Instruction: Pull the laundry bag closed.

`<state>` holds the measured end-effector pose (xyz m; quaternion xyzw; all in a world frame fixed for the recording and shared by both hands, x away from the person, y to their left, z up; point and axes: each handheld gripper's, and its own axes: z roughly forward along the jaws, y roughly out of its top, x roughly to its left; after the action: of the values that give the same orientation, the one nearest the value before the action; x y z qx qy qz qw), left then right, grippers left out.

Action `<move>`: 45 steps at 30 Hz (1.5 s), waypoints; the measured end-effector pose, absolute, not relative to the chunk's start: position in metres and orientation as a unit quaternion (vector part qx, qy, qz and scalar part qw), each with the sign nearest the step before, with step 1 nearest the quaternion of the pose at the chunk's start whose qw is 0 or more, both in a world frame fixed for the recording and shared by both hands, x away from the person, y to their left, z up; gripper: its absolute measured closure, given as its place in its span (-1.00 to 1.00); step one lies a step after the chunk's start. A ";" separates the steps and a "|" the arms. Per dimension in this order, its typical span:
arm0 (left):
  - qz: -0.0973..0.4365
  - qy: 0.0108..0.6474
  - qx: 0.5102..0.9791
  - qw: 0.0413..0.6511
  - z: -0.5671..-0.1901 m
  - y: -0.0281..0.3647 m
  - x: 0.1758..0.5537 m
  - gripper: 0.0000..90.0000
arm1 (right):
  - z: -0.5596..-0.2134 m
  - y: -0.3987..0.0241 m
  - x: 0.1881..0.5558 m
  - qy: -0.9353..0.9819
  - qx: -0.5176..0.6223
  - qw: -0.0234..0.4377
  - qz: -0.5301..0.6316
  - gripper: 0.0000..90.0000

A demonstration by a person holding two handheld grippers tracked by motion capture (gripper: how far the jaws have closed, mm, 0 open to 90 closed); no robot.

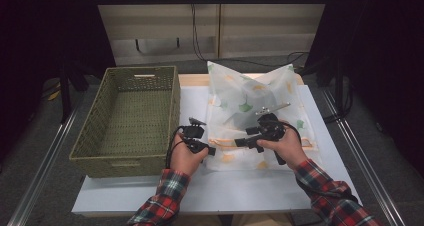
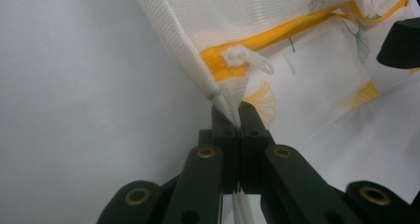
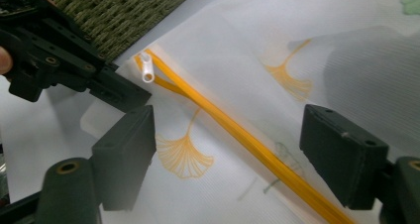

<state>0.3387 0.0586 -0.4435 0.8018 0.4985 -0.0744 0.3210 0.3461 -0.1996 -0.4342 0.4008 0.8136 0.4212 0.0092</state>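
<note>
A white mesh bag printed with ginkgo leaves lies flat on the white tabletop. An orange zipper runs along its near edge, with the white pull at the left end. My left gripper is shut on the bag's corner just below the pull, seen also at the bag's near left corner. My right gripper is open, its jaws straddling the zipper from above, a short way right of the pull. A grey shape shows through the mesh.
A woven green basket stands left of the bag, close beside the left gripper. Bare tabletop lies in front of both hands. Metal rails run along both sides of the table.
</note>
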 end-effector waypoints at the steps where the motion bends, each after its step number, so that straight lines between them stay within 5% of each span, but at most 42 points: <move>1: -0.072 0.496 0.804 0.319 -0.444 0.059 0.339 0.97 | -0.435 -0.198 0.346 0.814 0.399 0.008 0.422 -0.49; 26: -0.072 0.489 0.808 0.319 -0.443 0.055 0.334 0.97 | -0.439 -0.169 0.349 0.811 0.384 -0.016 0.442 -0.31; 45: -0.067 0.482 0.813 0.320 -0.442 0.055 0.330 0.97 | -0.446 -0.151 0.348 0.820 0.380 -0.049 0.425 0.18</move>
<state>0.3301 0.0549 -0.4418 0.8127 0.4824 -0.0670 0.3199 0.3483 -0.1511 -0.4456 0.3804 0.8197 0.4253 -0.0495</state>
